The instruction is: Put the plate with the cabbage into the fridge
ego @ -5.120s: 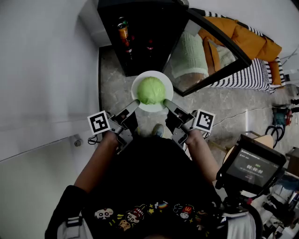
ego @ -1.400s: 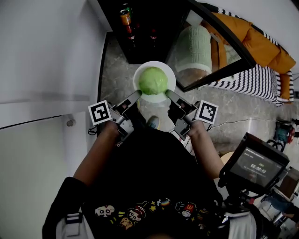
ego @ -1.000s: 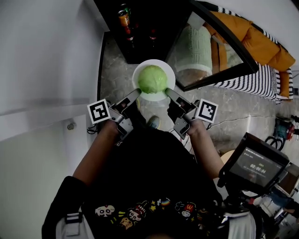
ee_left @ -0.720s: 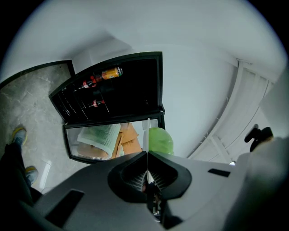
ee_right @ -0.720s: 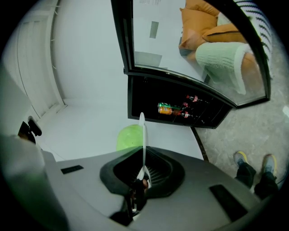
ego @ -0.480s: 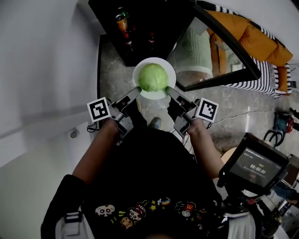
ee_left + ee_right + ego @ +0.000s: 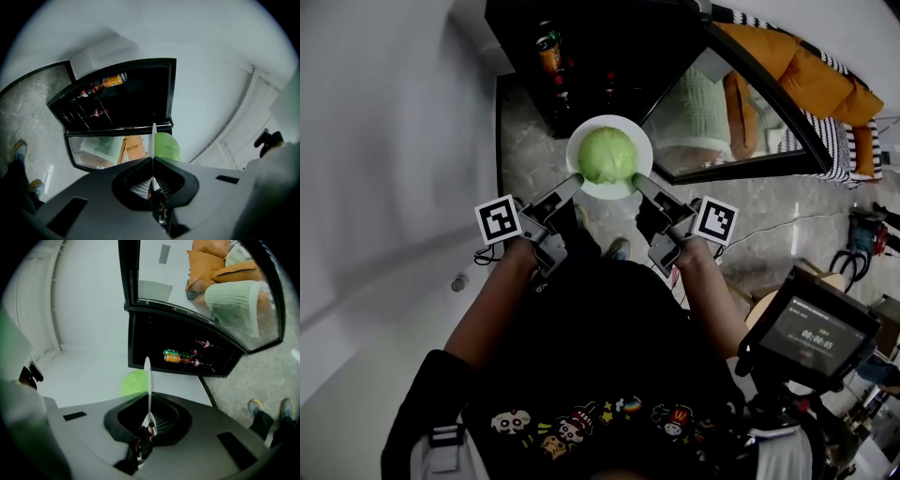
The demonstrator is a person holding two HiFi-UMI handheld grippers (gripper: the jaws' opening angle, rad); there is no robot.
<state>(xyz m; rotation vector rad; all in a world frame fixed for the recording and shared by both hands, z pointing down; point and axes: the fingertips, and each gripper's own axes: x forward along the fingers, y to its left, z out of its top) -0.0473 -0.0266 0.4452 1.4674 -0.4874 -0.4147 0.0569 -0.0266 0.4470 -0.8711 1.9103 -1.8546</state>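
The left gripper (image 7: 574, 181) and the right gripper (image 7: 637, 180) each pinch the rim of the white plate (image 7: 609, 194), one from each side, with the jaws closed thin on its edge. The cabbage (image 7: 607, 156) sits on the plate between the two grippers. Just ahead of them is the open fridge (image 7: 591, 37), dark inside, with a can (image 7: 548, 54) on a shelf ahead and left. Its glass door (image 7: 741, 103) stands open beyond the right gripper. Stone floor (image 7: 525, 141) shows beside the left gripper.

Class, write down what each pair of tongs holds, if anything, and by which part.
Both grip the white plate by its rim: left tongs at the near-left edge, right tongs at the near-right. The cabbage sits on it.
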